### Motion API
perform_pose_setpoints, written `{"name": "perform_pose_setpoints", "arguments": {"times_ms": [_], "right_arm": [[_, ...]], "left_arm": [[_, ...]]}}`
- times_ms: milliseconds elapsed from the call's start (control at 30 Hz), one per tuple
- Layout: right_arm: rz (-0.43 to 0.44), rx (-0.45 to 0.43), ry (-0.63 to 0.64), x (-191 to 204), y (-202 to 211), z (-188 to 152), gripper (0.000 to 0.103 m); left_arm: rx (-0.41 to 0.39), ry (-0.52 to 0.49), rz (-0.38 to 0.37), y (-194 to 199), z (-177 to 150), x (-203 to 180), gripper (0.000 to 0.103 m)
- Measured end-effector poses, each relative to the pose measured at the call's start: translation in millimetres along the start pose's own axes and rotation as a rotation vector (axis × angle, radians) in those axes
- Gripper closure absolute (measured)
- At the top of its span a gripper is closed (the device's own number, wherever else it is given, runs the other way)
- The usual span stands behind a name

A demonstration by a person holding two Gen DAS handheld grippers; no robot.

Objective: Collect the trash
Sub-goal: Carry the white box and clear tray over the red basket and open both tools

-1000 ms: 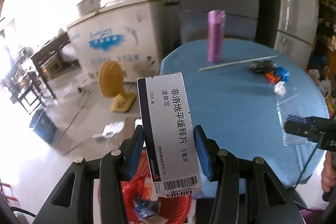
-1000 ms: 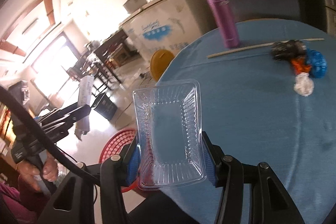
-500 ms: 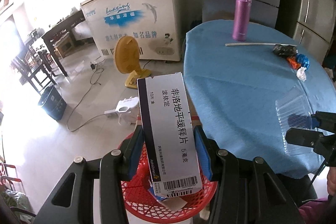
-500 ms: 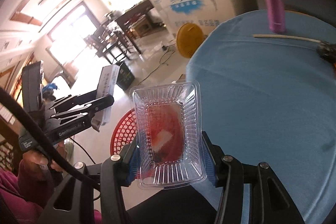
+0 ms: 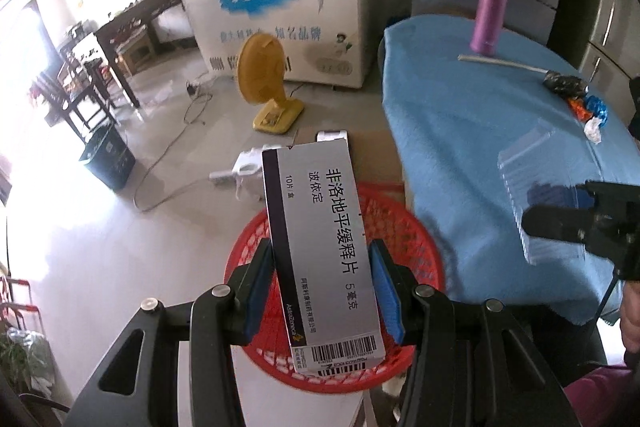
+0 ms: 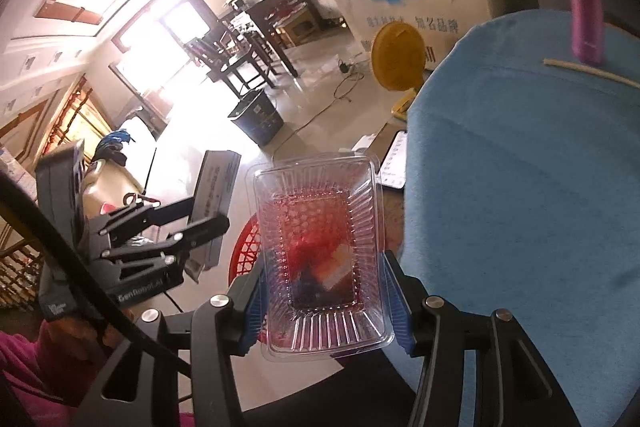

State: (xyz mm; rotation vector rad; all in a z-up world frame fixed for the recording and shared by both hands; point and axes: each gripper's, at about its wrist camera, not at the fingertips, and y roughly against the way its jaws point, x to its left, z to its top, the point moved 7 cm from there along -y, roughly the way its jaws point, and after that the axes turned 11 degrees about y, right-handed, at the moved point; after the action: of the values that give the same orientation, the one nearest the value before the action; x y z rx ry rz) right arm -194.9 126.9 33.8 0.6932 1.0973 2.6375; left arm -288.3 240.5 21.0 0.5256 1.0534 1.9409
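Observation:
My left gripper [image 5: 322, 285] is shut on a grey medicine box [image 5: 320, 239] and holds it above a red mesh basket [image 5: 416, 239] on the floor. My right gripper [image 6: 322, 301] is shut on a clear plastic tray [image 6: 320, 259], held over the same basket [image 6: 246, 247] beside the table edge. The left gripper with its box also shows in the right wrist view [image 6: 200, 219]. The right gripper with its tray shows in the left wrist view [image 5: 560, 223]. Crumpled wrappers [image 5: 580, 99] lie on the blue table [image 5: 480, 147].
A purple flask [image 5: 490, 7] and a pale stick [image 5: 504, 63] are on the table's far side. A yellow fan [image 5: 266, 87], a white freezer [image 5: 280, 15], a dark bin [image 5: 106, 159], cables and a white object [image 5: 248, 171] are on the floor.
Both grippers have moved away from the table towards the floor; the red basket now lies under the box and the tray. Both grips are unchanged.

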Motion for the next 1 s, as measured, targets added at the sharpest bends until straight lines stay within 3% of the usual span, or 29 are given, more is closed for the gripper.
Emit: {"name": "perform_pose_setpoints", "arguments": {"times_ms": [400, 667, 733, 1000], "right_arm": [[0.058, 0.083, 0.005, 11.0, -57.5, 5.6, 0.046], [0.058, 0.15, -0.06, 1.2, -90.3, 0.5, 0.041], [0.074, 0.168, -0.105, -2.2, -95.9, -1.5, 0.041], [0.104, 0.111, -0.159, -14.3, -89.7, 2.0, 0.038]], "left_arm": [[0.168, 0.087, -0.032, -31.7, -40.9, 27.0, 0.053], [0.197, 0.093, -0.05, -43.6, -42.2, 22.9, 0.051], [0.202, 0.094, -0.057, -44.9, -43.1, 21.8, 0.043], [0.182, 0.075, -0.026, -41.2, -39.9, 24.5, 0.039]]}}
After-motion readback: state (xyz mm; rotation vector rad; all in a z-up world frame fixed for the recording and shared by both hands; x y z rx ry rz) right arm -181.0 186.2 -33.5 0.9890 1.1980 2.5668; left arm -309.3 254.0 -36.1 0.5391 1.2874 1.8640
